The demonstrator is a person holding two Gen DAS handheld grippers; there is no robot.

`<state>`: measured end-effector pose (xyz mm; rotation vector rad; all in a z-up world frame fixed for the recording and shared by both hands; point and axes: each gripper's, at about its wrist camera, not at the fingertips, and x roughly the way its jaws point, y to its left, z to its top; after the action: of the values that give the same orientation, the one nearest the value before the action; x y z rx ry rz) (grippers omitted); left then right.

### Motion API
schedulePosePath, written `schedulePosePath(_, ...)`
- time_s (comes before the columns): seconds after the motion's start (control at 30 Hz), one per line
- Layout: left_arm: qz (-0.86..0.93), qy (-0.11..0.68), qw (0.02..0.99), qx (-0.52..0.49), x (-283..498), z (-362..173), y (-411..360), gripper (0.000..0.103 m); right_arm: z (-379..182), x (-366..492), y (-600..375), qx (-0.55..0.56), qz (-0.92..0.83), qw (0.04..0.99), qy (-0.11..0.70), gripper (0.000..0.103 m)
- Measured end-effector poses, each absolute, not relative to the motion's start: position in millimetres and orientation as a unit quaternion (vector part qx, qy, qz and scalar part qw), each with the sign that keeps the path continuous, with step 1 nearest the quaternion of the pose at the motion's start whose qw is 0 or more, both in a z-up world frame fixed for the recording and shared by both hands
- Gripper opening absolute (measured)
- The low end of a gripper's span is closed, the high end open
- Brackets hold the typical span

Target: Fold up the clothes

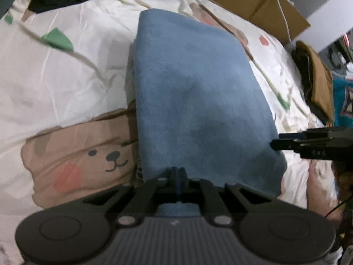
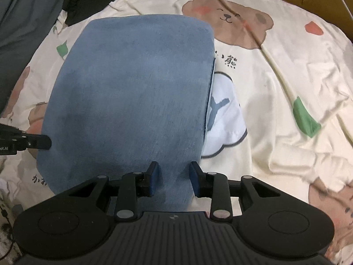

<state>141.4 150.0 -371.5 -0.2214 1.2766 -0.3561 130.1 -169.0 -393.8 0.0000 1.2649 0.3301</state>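
Blue denim garment (image 2: 130, 101), already folded into a thick block, sits mid-bed on the cream bear-print sheet (image 2: 275, 70), partly covering a white cloud-print piece (image 2: 225, 119) at its right edge. Left gripper (image 1: 177, 172) has jaws pressed together on the near hem, a blue sliver between the pads, probably to pin or drag that edge. Right gripper (image 2: 174, 176) straddles the near edge with jaws part-spread and pads not clearly pressing, likely set for a pinch; other clothes lie at far left, so more folding remains.
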Motion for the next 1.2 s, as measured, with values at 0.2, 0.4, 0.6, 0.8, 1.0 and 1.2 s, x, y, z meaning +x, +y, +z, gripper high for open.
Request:
schedulePosePath(0.2,-0.15,0.584,0.784,-0.148,143.3,-354.1,167.1,0.009,-379.7,137.0,-190.3,0.037,0.158,0.791,0.589,0.034)
schedulePosePath(0.4,-0.117,0.566,0.802,-0.153,156.9,-350.6,176.9,0.041,-379.8,160.5,-210.0,0.062,0.157,0.798,0.578,0.036)
schedulePosePath(0.6,-0.114,0.557,0.802,-0.186,174.8,-365.8,182.1,0.042,-399.1,190.0,-212.7,0.091,0.16,0.799,0.572,0.044)
schedulePosePath(0.8,-0.12,0.558,0.794,-0.209,186.0,-382.2,183.5,0.046,-421.2,208.8,-213.0,0.133,0.178,0.783,0.581,0.045)
schedulePosePath(1.0,-0.133,0.551,0.789,-0.236,191.6,-390.4,178.2,0.049,-434.0,216.7,-213.0,0.179,0.196,0.773,0.576,0.054)
schedulePosePath(1.2,-0.131,0.552,0.785,-0.249,195.7,-400.7,181.9,0.06,-427.4,216.8,-214.3,0.209,0.211,0.77,0.565,0.055)
